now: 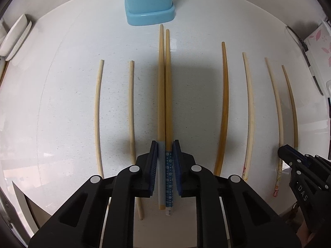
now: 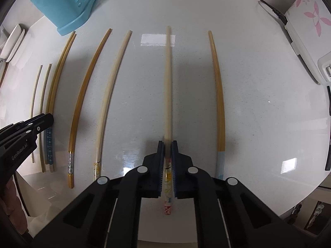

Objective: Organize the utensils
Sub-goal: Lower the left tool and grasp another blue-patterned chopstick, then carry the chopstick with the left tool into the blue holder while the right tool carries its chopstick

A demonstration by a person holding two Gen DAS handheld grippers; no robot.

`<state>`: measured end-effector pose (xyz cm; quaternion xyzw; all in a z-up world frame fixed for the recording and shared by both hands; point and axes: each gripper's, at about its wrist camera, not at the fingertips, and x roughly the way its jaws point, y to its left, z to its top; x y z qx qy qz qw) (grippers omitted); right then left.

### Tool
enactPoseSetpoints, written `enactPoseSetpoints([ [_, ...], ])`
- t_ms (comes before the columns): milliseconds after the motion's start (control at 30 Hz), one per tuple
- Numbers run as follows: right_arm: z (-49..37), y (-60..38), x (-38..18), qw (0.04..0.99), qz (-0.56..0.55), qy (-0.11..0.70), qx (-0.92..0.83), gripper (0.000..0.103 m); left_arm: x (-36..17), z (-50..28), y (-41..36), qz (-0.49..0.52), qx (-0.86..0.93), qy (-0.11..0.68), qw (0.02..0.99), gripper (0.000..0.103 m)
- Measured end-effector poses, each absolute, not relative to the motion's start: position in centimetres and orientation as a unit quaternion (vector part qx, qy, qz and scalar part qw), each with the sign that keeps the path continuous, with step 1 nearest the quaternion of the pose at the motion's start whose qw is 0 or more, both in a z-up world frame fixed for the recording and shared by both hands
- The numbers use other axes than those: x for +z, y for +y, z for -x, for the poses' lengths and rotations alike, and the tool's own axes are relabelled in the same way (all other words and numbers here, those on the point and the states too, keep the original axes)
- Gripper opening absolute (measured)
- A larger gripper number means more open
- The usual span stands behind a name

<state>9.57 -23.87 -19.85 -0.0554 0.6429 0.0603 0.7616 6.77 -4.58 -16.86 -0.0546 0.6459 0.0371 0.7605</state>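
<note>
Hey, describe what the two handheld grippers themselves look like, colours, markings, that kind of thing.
Both are matte black plastic with angular linkage arms and round pale grey pivot caps. The left gripper and right gripper each have two flat fingers lined with ribbed blue pads. White lettering on the side of the left one reads "GenRobot.AI"; the right one shows "DAS". No cables or sleeves are visible.

White speckled round table (image 1: 72,107); white dish (image 1: 15,38) at its left edge; white box with pink floral print (image 2: 308,16) at right.
</note>
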Motion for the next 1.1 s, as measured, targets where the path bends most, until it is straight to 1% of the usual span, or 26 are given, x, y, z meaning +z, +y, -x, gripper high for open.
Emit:
enactPoseSetpoints([
  [333,-9.4,-24.7,-18.5,0.767,0.043,0.637,0.062,0.006,-16.7,-6.9,-4.7,0.059,0.034,0.645,0.761,0.014],
  [367,-9.3,-24.7,-18.4,0.768,0.042,0.637,0.062,0.006,-16.6,-6.9,-4.7,0.059,0.032,0.644,0.762,0.009],
  [400,-9.2,-24.9,-18.4,0.768,0.041,0.636,0.062,0.006,-16.6,-6.8,-4.3,0.057,0.031,0.641,0.764,0.007],
  [800,-8.8,-25.3,-17.8,0.772,0.035,0.632,0.063,0.006,-15.5,-6.8,-4.6,0.061,0.019,0.636,0.769,0.007],
  [1100,-8.7,-25.2,-16.8,0.777,0.028,0.626,0.065,0.006,-12.0,-5.3,-4.2,0.074,-0.008,0.62,0.781,0.007],
])
